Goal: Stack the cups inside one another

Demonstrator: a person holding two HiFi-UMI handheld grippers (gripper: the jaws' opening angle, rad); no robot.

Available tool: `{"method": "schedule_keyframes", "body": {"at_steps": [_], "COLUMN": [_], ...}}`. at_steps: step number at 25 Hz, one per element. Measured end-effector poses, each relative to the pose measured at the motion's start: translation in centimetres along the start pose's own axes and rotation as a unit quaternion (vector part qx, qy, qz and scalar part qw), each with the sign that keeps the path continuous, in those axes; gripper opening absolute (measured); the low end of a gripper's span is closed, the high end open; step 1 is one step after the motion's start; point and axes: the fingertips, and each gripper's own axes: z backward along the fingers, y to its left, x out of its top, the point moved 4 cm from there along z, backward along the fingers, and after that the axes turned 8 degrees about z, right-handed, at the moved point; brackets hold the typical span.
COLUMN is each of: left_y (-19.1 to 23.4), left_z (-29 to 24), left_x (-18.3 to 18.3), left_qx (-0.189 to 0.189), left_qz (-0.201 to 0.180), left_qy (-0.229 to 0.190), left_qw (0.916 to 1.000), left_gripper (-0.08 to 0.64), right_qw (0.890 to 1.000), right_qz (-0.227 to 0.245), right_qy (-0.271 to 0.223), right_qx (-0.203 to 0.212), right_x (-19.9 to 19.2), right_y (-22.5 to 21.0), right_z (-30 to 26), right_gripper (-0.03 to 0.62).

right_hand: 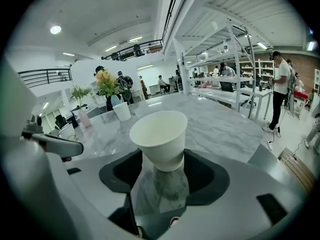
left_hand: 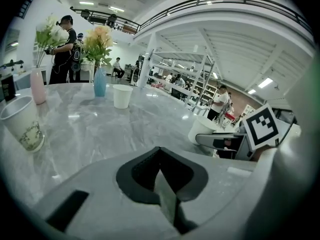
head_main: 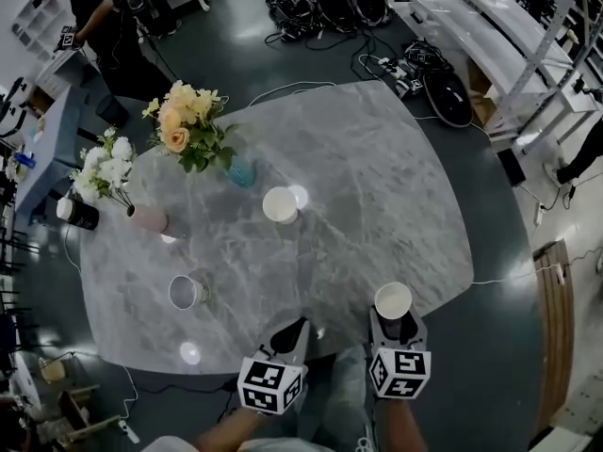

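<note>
My right gripper (head_main: 396, 322): wide open. One jaw is on each side of a white cup, and they do not squeeze it.
White cup (right_hand: 159, 136): right between my right gripper's jaws. It sits on the desk with its mouth up, near the desk's edge.
My left gripper (head_main: 290, 333): its jaws are together, with nothing in them. It is just beside my right gripper, on its left.
Desk (head_main: 377, 186): grey marble, under the tips of both grippers.
Cup with a leaf print (head_main: 186, 292): ahead of my left gripper and off to its left, well apart from it. Its mouth is up.
Second white cup (head_main: 280, 204): far ahead of my left gripper, near the middle of the desk, mouth up.
Blue vase (head_main: 241, 171): just past the second white cup, a bit to the left. It holds peach and yellow flowers.
Pink vase (head_main: 148, 217): further left than the blue vase. It holds white flowers.
Dark cup (head_main: 77, 213): far to the left, at the desk's edge, near the pink vase.
Person (head_main: 104, 17): standing on the floor, past the far left side of the desk.
</note>
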Motion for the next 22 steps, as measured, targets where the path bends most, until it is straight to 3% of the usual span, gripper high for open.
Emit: {"method": "schedule_keyframes", "body": {"at_steps": [22], "left_y": [0.9], "left_z": [2.1], "left_x": [1.6], "left_qx": [0.015], "left_qz": [0.028], "left_qy": [-0.043], "left_qw": [0.9986], "left_gripper": [-0.001], "right_qw": [1.0], "right_qz": [0.021], "right_qy": [-0.01], "right_qx": [0.016], "right_x": [2.4], "right_y": [1.5], "right_z": [1.0], "right_gripper": [0.225]}}
